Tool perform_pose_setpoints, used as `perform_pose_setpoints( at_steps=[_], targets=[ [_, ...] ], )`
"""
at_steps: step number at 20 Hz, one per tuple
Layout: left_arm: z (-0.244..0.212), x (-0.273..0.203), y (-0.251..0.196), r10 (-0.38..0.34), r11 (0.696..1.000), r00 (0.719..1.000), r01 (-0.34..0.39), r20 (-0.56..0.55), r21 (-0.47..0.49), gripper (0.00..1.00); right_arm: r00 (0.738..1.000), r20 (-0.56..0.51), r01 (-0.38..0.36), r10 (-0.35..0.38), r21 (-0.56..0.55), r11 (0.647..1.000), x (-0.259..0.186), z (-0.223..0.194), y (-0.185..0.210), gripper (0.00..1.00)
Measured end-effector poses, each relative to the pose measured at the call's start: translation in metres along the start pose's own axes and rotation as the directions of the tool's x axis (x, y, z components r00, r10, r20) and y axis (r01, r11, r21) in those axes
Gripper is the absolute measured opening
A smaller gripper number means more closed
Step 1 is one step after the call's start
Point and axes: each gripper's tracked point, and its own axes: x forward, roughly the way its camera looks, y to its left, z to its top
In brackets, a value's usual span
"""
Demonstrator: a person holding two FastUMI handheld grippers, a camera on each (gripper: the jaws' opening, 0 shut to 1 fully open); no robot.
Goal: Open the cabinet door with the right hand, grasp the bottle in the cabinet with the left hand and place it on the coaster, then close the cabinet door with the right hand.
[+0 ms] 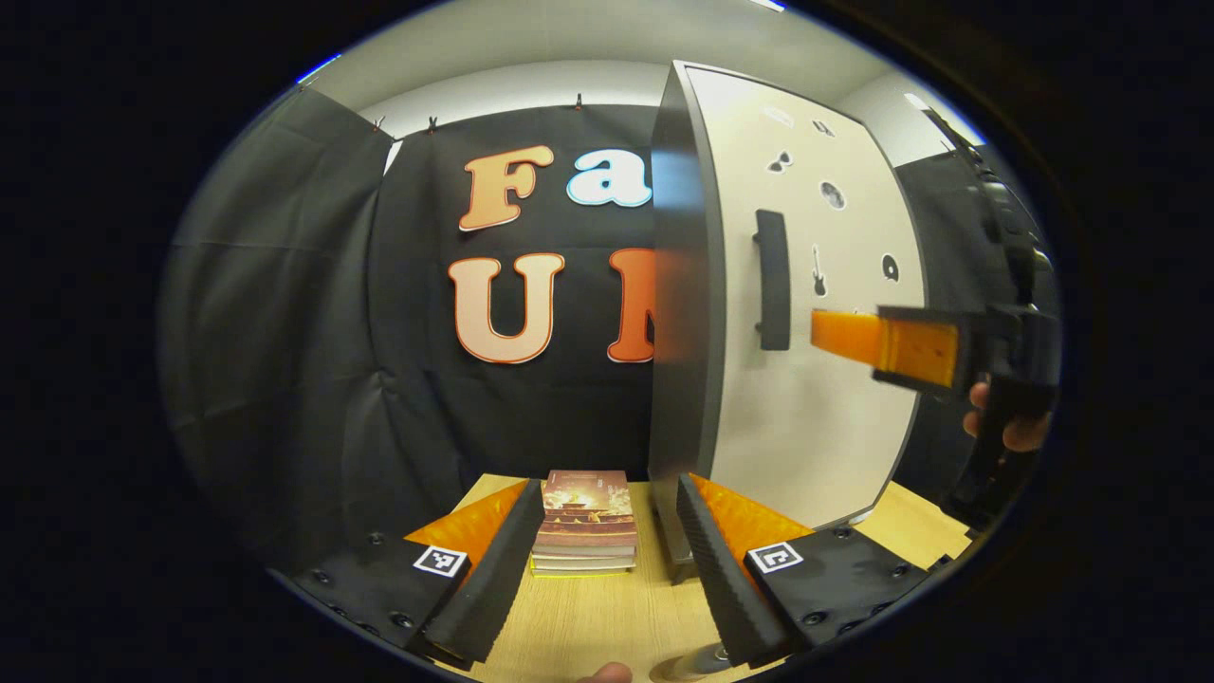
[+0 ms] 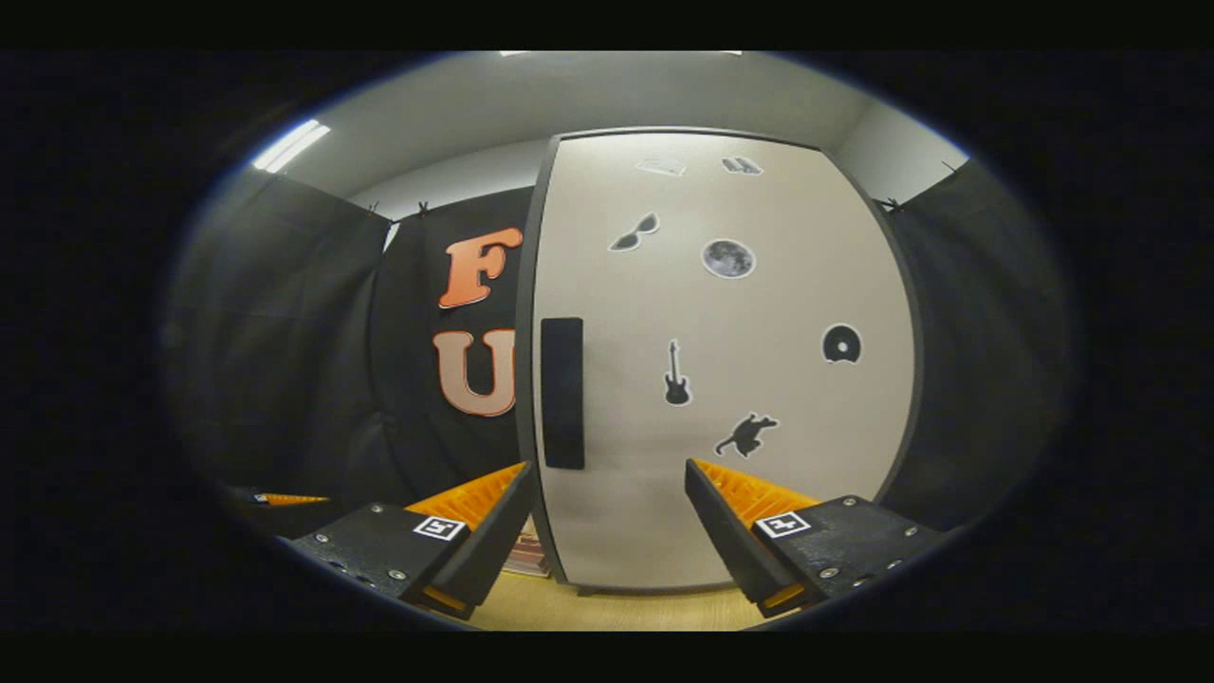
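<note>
I'm working over a pale wood counter (image 1: 607, 617) in a booth hung with black cloth, under a white ceiling with strip lights. The cabinet (image 2: 721, 379) stands upright on the counter, tall and narrow, its long axis vertical. Its light door (image 1: 816, 313) is closed, flush with the dark frame, and carries a few small dark stickers. The handle (image 2: 561, 393) is a dark vertical bar near the door's left edge.

In the left gripper view I see the cabinet at an angle, its dark side panel (image 1: 685, 313) turned toward me. A stack of books (image 1: 584, 522) lies flat on the counter just left of the cabinet's base, between my left gripper's (image 1: 602, 560) fingers. Its jaws stand apart with nothing in them. To the right, the right gripper (image 1: 892, 346) reaches in toward the door, near the handle but not touching it, with a hand (image 1: 1010, 417) behind it.

The right gripper view faces the door nearly square on. The right gripper (image 2: 607, 531) has its jaws apart and empty, the handle sitting just above the left finger. The bottle is not visible to me with the door closed.
</note>
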Motion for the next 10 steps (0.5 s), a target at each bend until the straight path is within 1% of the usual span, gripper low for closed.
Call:
perform_pose_setpoints(
  at_steps=[2, 5, 7, 10],
  targets=[
    [0.008, -0.019, -0.012, -0.004, 1.0, 1.0, 0.004, 0.008, -0.002, 0.92, 0.999, -0.033, 0.021, -0.021, -0.002, 1.0, -0.039, -0.01, -0.014, 0.95],
    [0.016, -0.057, -0.03, -0.005, 1.0, 1.0, 0.005, 0.011, 0.011, 0.92, 0.997, -0.05, 0.065, -0.064, 0.013, 0.998, -0.098, -0.017, -0.032, 0.95],
    [0.018, -0.082, -0.036, 0.006, 0.999, 1.0, -0.007, 0.01, 0.037, 0.92, 0.995, -0.057, 0.079, -0.077, 0.04, 0.996, -0.133, -0.021, -0.035, 0.95],
    [0.025, -0.116, -0.048, -0.007, 0.999, 1.0, 0.006, 0.03, 0.047, 0.92, 0.993, -0.068, 0.096, -0.094, 0.024, 0.995, -0.171, -0.028, -0.039, 0.95]
  ],
)
